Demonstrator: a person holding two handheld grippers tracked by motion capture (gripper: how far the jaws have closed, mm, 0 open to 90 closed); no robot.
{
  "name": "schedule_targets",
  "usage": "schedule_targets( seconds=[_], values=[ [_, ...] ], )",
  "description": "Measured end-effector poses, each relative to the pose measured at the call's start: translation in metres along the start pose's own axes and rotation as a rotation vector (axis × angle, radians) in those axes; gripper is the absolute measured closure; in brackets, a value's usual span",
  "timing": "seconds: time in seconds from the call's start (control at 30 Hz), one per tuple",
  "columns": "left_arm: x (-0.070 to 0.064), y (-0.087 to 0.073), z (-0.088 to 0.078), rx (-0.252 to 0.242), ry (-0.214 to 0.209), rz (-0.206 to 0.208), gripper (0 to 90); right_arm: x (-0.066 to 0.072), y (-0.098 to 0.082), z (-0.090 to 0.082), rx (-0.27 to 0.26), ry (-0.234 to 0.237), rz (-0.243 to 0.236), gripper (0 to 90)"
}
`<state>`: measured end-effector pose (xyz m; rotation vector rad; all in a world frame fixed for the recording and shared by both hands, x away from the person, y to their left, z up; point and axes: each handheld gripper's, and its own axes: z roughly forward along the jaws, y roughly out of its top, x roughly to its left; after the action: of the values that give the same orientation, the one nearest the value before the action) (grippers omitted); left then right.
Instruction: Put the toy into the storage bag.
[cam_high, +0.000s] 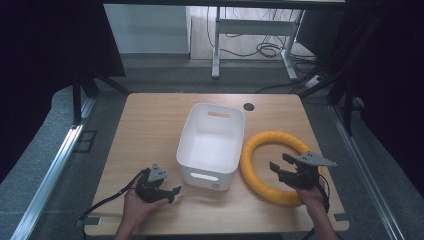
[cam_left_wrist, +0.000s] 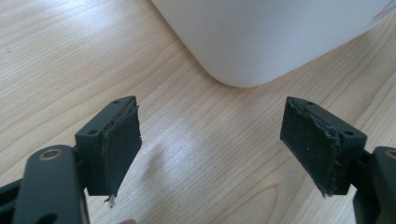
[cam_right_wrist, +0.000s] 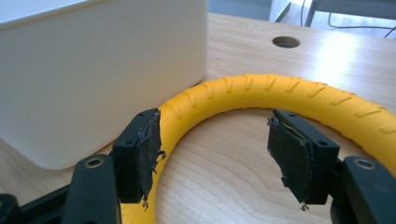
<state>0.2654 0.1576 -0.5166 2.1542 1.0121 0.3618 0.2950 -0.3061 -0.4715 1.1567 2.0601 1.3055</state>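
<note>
A yellow ribbed ring (cam_high: 275, 136) lies flat on the wooden table (cam_high: 150, 130), right of a white bin (cam_high: 212, 145) that stands empty at the centre. My right gripper (cam_high: 281, 162) hovers open over the ring's near side. In the right gripper view its jaws (cam_right_wrist: 215, 126) frame bare wood inside the ring (cam_right_wrist: 261, 88), and the left jaw sits just over the ring's curve. My left gripper (cam_high: 172, 194) is held open near the bin's near left corner. The left gripper view has nothing between its pads (cam_left_wrist: 210, 121), and that bin corner (cam_left_wrist: 261, 37) is just ahead.
A round cable hole (cam_high: 248, 106) lies in the tabletop behind the bin. Bare wood stretches left of the bin. A desk frame and loose cables (cam_high: 265, 50) stand on the floor beyond the table's far edge.
</note>
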Motion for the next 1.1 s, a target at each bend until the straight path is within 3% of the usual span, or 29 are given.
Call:
schedule_targets(
  seconds=[0.17, 0.2, 0.27, 0.47, 0.57, 0.87, 1.1],
  values=[
    [0.004, -0.001, 0.001, -0.019, -0.040, -0.042, 20.7, -0.005, -0.003, -0.001, -0.009, 0.006, 0.058, 32.7],
    [0.005, -0.003, 0.002, -0.024, -0.043, -0.051, 21.3, -0.003, -0.003, -0.002, -0.009, 0.025, 0.055, 32.1],
    [0.006, -0.006, 0.002, -0.019, -0.026, -0.045, 21.5, -0.001, -0.005, -0.004, -0.016, -0.001, 0.039, 32.0],
    [0.014, -0.005, -0.006, -0.062, -0.011, -0.083, 22.6, -0.008, -0.014, -0.008, -0.030, 0.026, 0.078, 34.4],
    [0.015, -0.005, -0.009, -0.067, -0.021, -0.094, 22.7, -0.011, -0.017, -0.004, -0.003, 0.029, 0.061, 34.1],
    [0.006, -0.004, -0.008, -0.047, -0.043, -0.074, 22.8, -0.014, -0.015, 0.000, 0.019, 0.062, 0.047, 31.6],
    [0.008, -0.001, -0.005, -0.047, -0.056, -0.064, 22.9, -0.012, -0.017, -0.001, 0.088, 0.072, 0.020, 31.0]
  ],
)
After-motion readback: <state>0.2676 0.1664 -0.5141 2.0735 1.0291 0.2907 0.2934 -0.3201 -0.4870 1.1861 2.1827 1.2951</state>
